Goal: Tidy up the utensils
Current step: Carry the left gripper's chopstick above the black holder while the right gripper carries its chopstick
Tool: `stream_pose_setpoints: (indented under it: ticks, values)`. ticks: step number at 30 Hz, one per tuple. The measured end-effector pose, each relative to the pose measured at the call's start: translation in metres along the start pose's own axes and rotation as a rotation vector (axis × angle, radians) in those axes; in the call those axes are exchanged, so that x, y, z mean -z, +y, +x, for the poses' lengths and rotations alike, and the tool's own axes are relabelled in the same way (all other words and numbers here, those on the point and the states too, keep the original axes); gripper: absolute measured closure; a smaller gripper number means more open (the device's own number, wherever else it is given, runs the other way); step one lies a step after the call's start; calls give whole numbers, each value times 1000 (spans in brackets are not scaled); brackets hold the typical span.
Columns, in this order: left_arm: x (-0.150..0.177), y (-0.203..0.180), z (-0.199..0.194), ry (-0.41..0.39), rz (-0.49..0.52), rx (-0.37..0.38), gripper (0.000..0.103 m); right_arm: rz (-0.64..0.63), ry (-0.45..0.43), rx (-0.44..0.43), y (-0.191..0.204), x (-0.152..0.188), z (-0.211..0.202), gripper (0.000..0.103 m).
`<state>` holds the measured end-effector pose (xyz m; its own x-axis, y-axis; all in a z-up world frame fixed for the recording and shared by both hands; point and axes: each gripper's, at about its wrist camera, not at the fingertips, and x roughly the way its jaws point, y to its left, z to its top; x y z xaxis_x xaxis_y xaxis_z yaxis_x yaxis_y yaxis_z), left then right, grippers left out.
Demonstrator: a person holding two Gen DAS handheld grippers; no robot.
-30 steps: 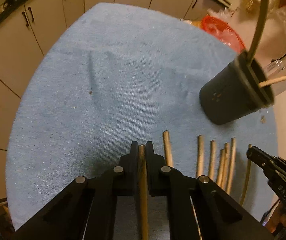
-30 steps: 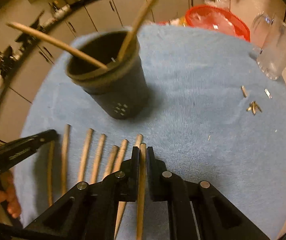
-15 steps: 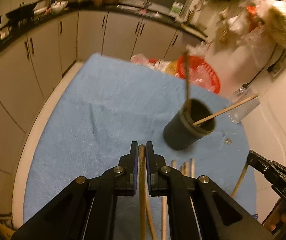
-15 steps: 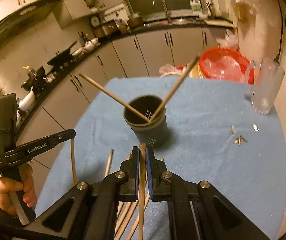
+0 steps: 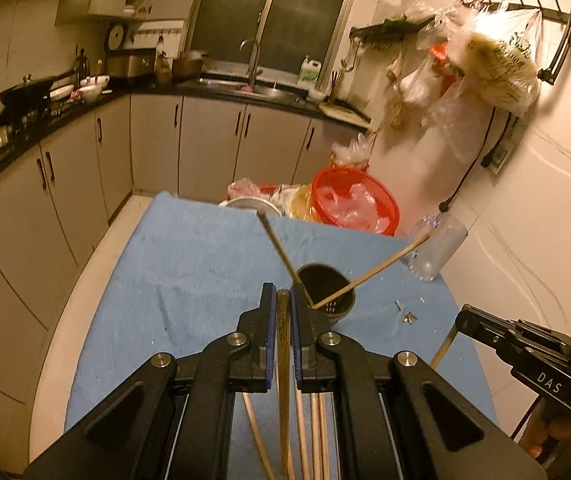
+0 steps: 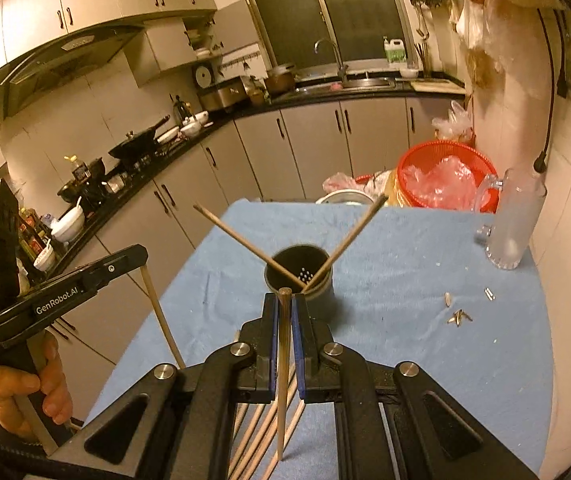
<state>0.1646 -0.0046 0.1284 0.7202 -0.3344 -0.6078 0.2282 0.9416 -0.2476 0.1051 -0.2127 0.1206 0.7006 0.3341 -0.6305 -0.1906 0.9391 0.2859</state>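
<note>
Both grippers high above blue-clothed table [image 5: 189,256]. Left gripper [image 5: 283,300] pinches a dark chopstick [image 5: 284,380]; right gripper [image 6: 284,304] pinches a pale chopstick [image 6: 283,380]. Black holder [image 6: 299,268], frame centre, stands amid open cloth; loose chopsticks [image 6: 261,436] lie at lower edge.

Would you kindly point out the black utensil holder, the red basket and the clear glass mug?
black utensil holder [image 6: 272,276], right wrist view, left rim.
red basket [image 6: 445,146], right wrist view, far rim.
clear glass mug [image 6: 513,224], right wrist view, side wall.

- Chopsticks [image 6: 284,364]: matt pale wood.
- Holder cup [image 6: 299,268]: dark matt plastic, perforated.
- Cloth [image 6: 425,340] over the surface: blue, rough woven.
- Right tongs [image 6: 284,312]: matt black plastic, blue pads [image 6: 272,336], shiny metal rivets.
- Basket [image 6: 445,176]: glossy red plastic.
</note>
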Motion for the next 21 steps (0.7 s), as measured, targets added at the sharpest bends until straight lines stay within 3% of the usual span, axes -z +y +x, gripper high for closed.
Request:
stream_pose_setpoints:
  ticks: [12, 21]
  values:
    - [-20, -8, -17, -94, -9, 1, 97, -24, -63, 3, 10, -26, -23, 97]
    - [-57, -28, -30, -176, 17, -7, 97, -50, -133, 24, 22, -62, -39, 97]
